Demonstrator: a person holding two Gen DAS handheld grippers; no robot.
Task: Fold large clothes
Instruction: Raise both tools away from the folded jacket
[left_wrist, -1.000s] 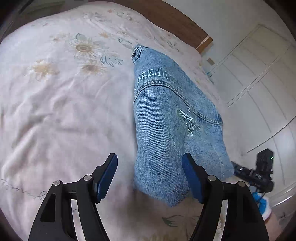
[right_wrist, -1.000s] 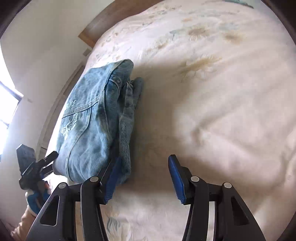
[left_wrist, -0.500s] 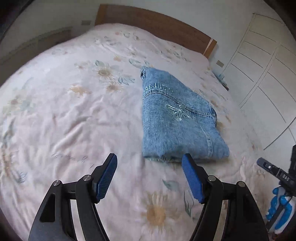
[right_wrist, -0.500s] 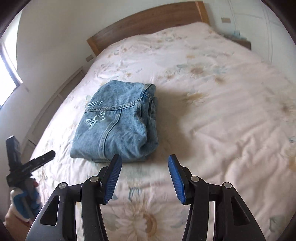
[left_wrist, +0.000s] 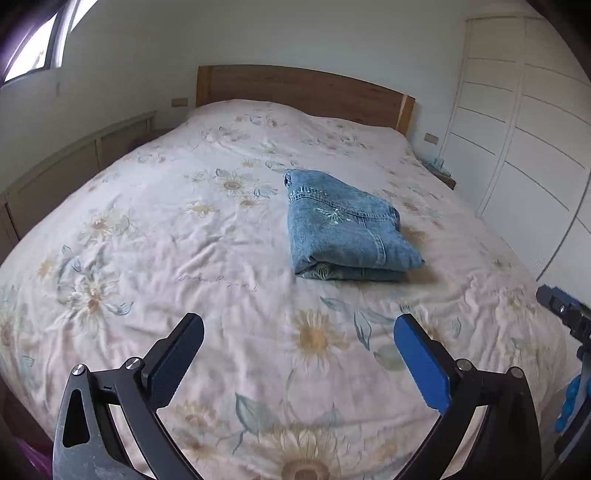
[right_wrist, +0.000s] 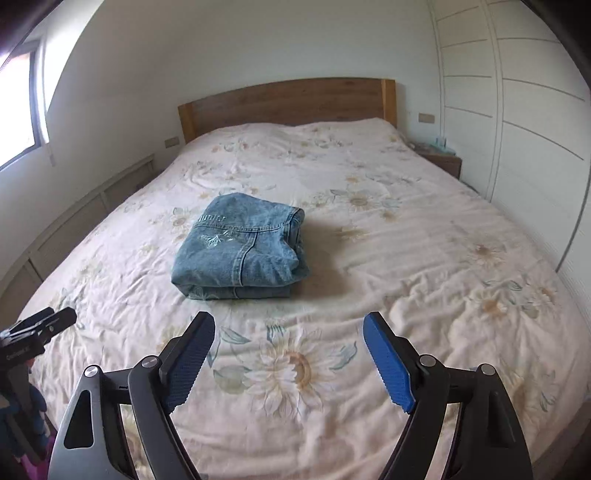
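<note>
The jeans lie folded in a neat stack on the bed, well apart from both claws. The left claw and right claw are opening, nothing between them. Folding looks finished; next, probably fetch another garment

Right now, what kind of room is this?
Most likely a bedroom: a big bed with a flowery cover, a wooden headboard, and white wardrobe doors beside it. Folded jeans lie on the bed.
</note>
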